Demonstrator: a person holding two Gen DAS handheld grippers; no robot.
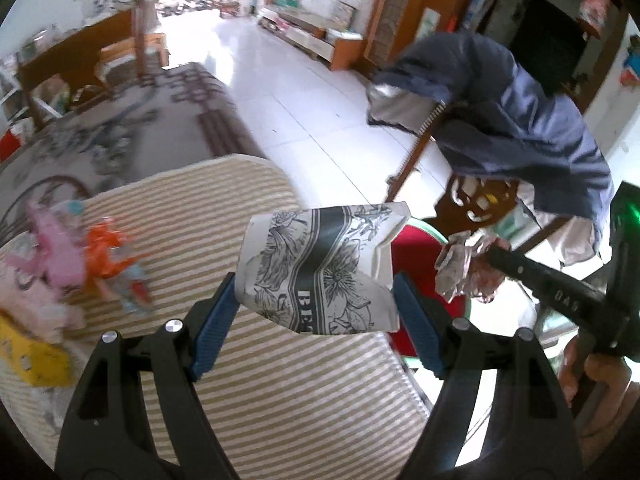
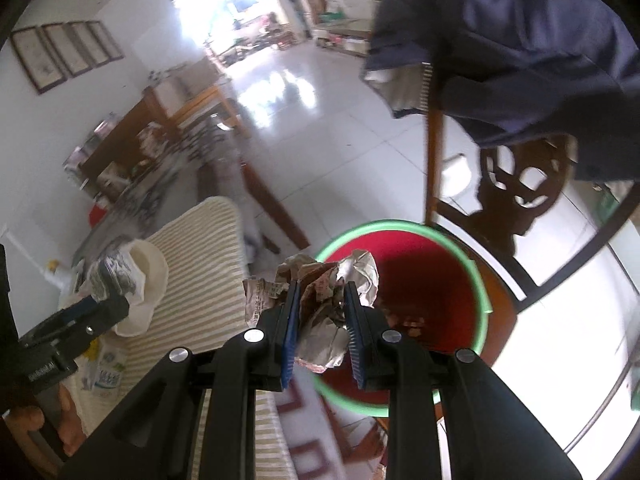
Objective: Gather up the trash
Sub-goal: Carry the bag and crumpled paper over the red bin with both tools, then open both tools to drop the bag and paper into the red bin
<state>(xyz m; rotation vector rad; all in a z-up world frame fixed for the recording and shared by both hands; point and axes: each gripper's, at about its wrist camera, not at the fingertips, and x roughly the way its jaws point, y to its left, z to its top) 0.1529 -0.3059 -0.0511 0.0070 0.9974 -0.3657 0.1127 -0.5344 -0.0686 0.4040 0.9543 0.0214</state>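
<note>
Crumpled paper (image 2: 320, 312), clamped in the right gripper (image 2: 322, 312), could be dropped outside the red bin (image 2: 478, 280) if released early, while the paper cup (image 1: 320, 272) is held squeezed by the left gripper (image 1: 316, 304).

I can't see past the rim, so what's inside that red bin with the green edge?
In the red bin a few small brownish scraps lie on the bottom. The crumpled paper in the right tongs hides the near part.
</note>
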